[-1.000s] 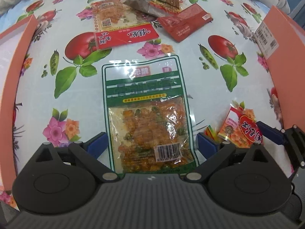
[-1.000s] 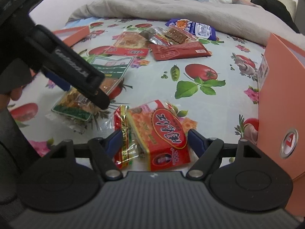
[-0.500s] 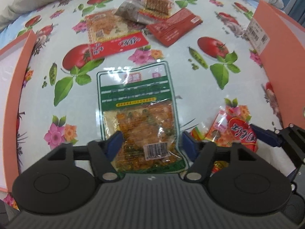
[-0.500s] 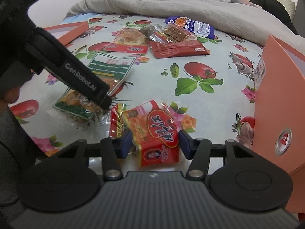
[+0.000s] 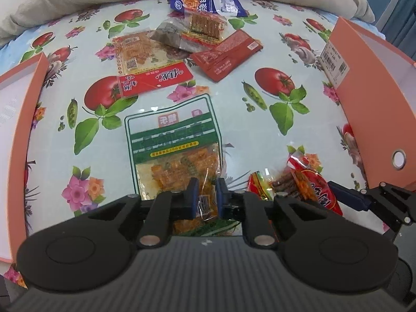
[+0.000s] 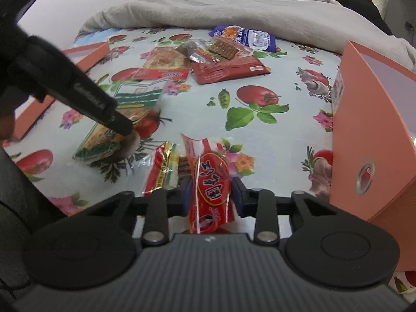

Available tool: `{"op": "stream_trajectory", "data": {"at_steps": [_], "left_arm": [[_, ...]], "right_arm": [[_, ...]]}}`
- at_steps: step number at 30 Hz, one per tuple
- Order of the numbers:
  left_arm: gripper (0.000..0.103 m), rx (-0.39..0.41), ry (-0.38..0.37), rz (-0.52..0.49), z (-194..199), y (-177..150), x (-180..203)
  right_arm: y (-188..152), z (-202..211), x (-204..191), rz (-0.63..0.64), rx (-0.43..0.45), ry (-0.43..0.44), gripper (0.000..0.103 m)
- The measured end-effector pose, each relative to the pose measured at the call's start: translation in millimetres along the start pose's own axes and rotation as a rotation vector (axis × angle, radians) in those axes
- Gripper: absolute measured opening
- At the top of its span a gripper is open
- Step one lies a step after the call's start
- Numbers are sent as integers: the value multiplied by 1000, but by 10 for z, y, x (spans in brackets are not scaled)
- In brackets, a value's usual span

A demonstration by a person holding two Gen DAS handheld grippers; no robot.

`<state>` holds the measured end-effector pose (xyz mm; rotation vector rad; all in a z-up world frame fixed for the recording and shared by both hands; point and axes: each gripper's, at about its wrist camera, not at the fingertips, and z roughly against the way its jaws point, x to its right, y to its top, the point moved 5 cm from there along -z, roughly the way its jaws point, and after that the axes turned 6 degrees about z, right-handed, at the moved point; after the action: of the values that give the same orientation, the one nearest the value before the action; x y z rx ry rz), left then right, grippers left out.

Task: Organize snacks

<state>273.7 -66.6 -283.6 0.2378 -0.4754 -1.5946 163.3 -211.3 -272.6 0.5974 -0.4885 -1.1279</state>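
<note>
A green and clear snack packet lies on the flowered tablecloth. My left gripper has its jaws closing, and the blue pads pinch the packet's crumpled near end. In the right wrist view the same packet is lifted at that end under the left gripper's black finger. A red snack packet stands folded between the jaws of my right gripper, which are closing and press on both its sides. The red packet also shows in the left wrist view.
An orange box stands at the right, and an orange lid lies at the left. Several snack packets are piled at the back, near a grey blanket. A red-gold sachet lies beside the red packet.
Both grippers' jaws have come together from wide open. The left now pinches and lifts the green packet's end. The right squeezes the red packet, which has folded upright.
</note>
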Motion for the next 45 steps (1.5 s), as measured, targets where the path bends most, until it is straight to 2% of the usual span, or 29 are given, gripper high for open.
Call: {"op": "stream_trajectory", "data": {"at_steps": [5, 11, 19, 21, 22, 31, 34, 39, 41, 42, 43, 44, 45], "left_arm": [[11, 17, -24, 13, 118, 14, 27], [7, 34, -51, 41, 276, 44, 48], [5, 72, -100, 78, 517, 177, 113], [4, 87, -110, 77, 585, 223, 157], [1, 93, -118, 77, 624, 248, 183], [0, 155, -161, 49, 918, 484, 412], [0, 134, -160, 58, 848, 500, 394], [1, 82, -159, 134, 652, 387, 206], [5, 54, -142, 147, 525, 299, 135], [14, 36, -136, 165, 455, 258, 86], [31, 15, -135, 198, 376, 214, 21], [40, 1, -143, 238, 308, 172, -48], [56, -6, -151, 280, 248, 137, -123]], "right_arm": [[77, 77, 38, -25, 22, 2, 17], [216, 218, 44, -29, 35, -8, 11], [460, 450, 120, -24, 62, -36, 10], [513, 500, 148, -21, 67, -46, 10], [544, 535, 167, -21, 71, -52, 10], [814, 839, 402, -48, 122, -101, 9], [803, 848, 474, -61, 117, -96, 9], [670, 831, 458, -82, 90, -78, 9], [609, 783, 441, -92, 78, -68, 9], [575, 738, 438, -102, 65, -62, 9], [545, 692, 435, -114, 53, -55, 9], [520, 654, 435, -127, 47, -47, 9], [502, 622, 440, -145, 48, -37, 10]]}}
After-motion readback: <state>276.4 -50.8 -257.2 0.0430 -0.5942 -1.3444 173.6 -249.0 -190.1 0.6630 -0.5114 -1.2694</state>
